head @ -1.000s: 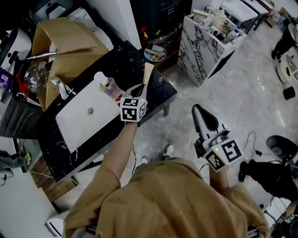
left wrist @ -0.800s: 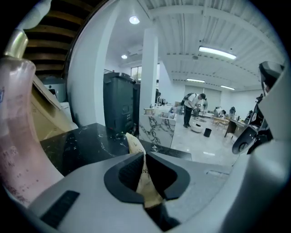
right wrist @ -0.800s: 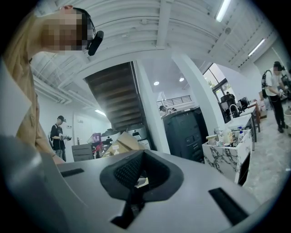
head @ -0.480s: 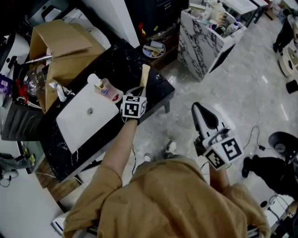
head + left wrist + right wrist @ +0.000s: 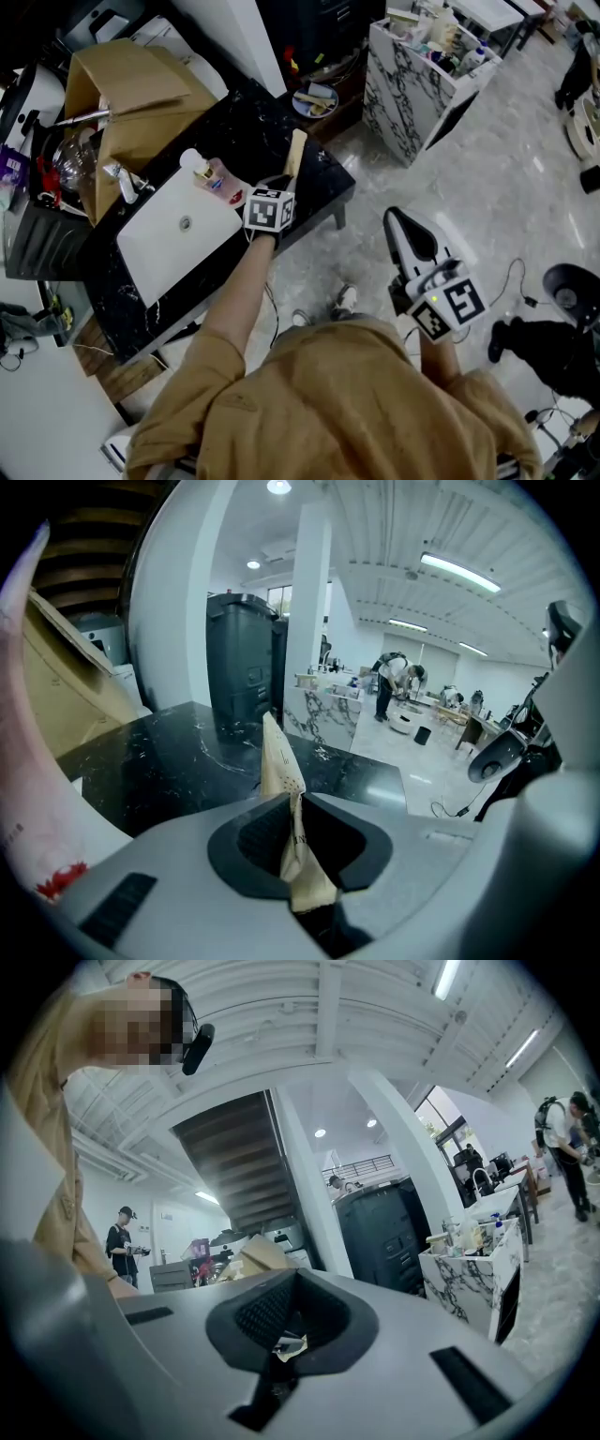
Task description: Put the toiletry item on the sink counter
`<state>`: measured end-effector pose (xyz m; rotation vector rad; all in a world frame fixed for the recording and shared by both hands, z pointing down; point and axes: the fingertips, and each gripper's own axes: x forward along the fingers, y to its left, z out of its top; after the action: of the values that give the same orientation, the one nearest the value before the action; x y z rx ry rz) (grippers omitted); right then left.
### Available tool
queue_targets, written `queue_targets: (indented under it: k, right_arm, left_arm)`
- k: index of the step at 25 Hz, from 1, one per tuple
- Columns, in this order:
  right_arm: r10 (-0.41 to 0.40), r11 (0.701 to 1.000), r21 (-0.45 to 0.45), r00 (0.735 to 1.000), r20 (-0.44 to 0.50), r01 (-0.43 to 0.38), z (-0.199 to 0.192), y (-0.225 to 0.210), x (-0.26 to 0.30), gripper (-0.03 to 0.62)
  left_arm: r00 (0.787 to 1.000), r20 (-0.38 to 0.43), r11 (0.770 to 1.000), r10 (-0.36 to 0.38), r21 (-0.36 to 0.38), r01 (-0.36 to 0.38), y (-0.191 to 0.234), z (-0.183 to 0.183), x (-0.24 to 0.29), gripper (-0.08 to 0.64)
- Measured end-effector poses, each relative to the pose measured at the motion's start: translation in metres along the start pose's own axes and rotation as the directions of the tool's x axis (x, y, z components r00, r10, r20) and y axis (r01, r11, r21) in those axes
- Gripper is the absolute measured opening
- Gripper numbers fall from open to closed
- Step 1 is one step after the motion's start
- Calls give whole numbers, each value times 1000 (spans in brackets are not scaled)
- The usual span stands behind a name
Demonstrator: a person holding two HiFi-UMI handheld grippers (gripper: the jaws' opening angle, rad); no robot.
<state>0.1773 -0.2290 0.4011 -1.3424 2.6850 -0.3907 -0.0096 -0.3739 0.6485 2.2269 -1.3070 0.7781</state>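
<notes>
The toiletry item is a flat beige sachet (image 5: 296,150), and it stands up from my left gripper (image 5: 285,178), which is shut on its lower end. It hangs over the right part of the black marble sink counter (image 5: 253,122). In the left gripper view the beige sachet (image 5: 280,766) rises from between the closed jaws of the left gripper (image 5: 295,841), above the counter (image 5: 169,757). My right gripper (image 5: 409,234) is low at my right side over the floor, and in its own view that gripper (image 5: 284,1340) is shut with only a small scrap in the gap.
A white basin (image 5: 178,239) with a faucet (image 5: 120,178) is set in the counter, with a pink-and-white tube (image 5: 214,175) at its rim. A cardboard box (image 5: 131,89) stands behind. A marble cabinet (image 5: 403,89) with bottles and a black bin (image 5: 242,663) stand further off.
The left gripper and the sachet have stayed nearly in place over the counter. The right gripper has not moved.
</notes>
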Motion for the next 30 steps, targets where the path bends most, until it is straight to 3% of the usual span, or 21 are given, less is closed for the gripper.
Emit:
queue_targets:
  k: [1, 5, 7, 18, 30]
  right_arm:
    - [-1, 1000, 1, 1000, 1, 1, 0, 0, -1, 0]
    - [-13, 1000, 12, 1000, 5, 13, -1, -1, -6, 1]
    - [-13, 1000, 15, 1000, 8, 13, -1, 0, -6, 2]
    - [35, 999, -13, 999, 13, -35, -4, 42, 1, 0]
    - [10, 999, -35, 1000, 18, -10, 0, 71, -15, 0]
  left_arm:
    - [1000, 5, 1000, -2, 3, 2, 0, 1, -2, 31]
    - [996, 85, 997, -21, 69, 15, -12, 14, -18, 192]
    - [993, 113, 996, -26, 91, 15, -18, 17, -27, 221]
    - [982, 182, 996, -40, 85, 25, -17, 9, -65, 232]
    - [961, 267, 995, -68, 88, 46, -25, 17, -112, 227]
